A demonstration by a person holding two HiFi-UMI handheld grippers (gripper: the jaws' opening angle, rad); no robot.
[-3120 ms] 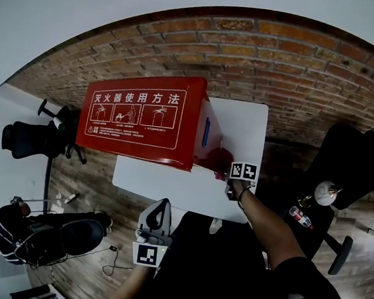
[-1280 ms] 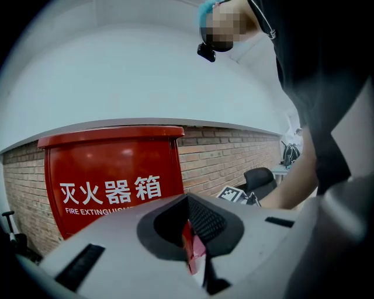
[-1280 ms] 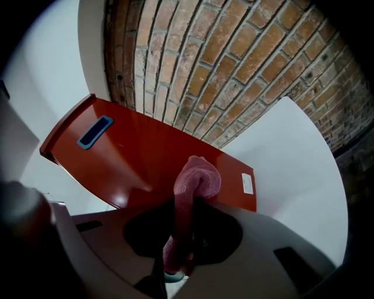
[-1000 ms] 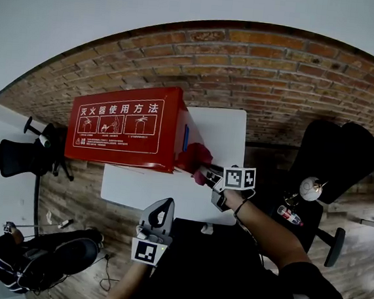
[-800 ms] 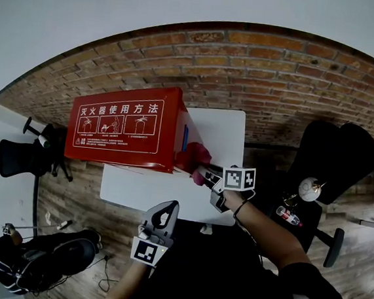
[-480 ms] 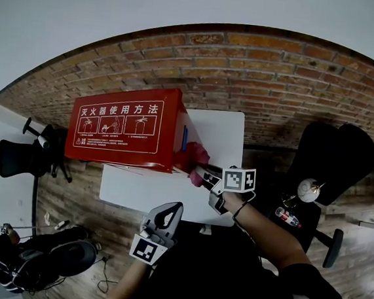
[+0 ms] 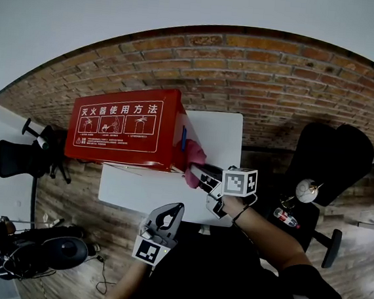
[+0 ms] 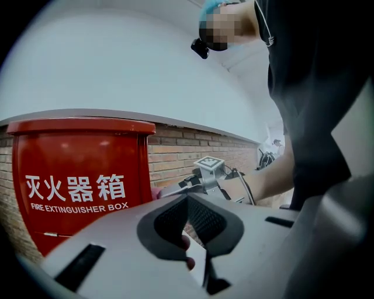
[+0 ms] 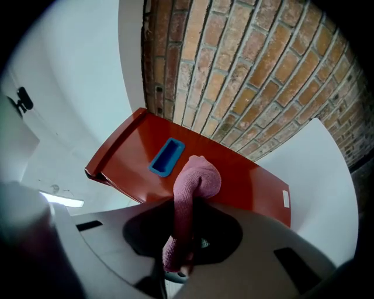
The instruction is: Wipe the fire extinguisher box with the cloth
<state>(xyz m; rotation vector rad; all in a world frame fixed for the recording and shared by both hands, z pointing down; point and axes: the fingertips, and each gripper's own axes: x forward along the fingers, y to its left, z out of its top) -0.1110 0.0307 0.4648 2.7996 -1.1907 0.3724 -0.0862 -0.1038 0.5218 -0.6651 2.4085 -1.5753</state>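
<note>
A red fire extinguisher box [image 7: 126, 130] lies on a white table [image 7: 225, 133] against the brick wall. My right gripper [image 7: 196, 173] is shut on a pink cloth [image 7: 193, 157], which presses against the box's right end. In the right gripper view the bunched cloth [image 9: 198, 178] sits on the red panel [image 9: 251, 175], just right of a blue recessed handle [image 9: 166, 156], and hangs down between the jaws of my right gripper [image 9: 186, 236]. My left gripper [image 7: 173, 211] hovers at the table's near edge, shut on nothing. In its own view the left gripper [image 8: 188, 201] faces the box front [image 8: 76, 175].
A brick wall [image 7: 261, 67] runs behind the table. A black office chair [image 7: 334, 160] stands at the right, with a bottle [image 7: 284, 217] on the wooden floor beside it. Another chair [image 7: 15, 152] and a seated person [image 7: 13, 250] are at the left.
The right gripper has slid the cloth a little left and down along the box's end. The left gripper has drifted slightly right, toward the table edge.
</note>
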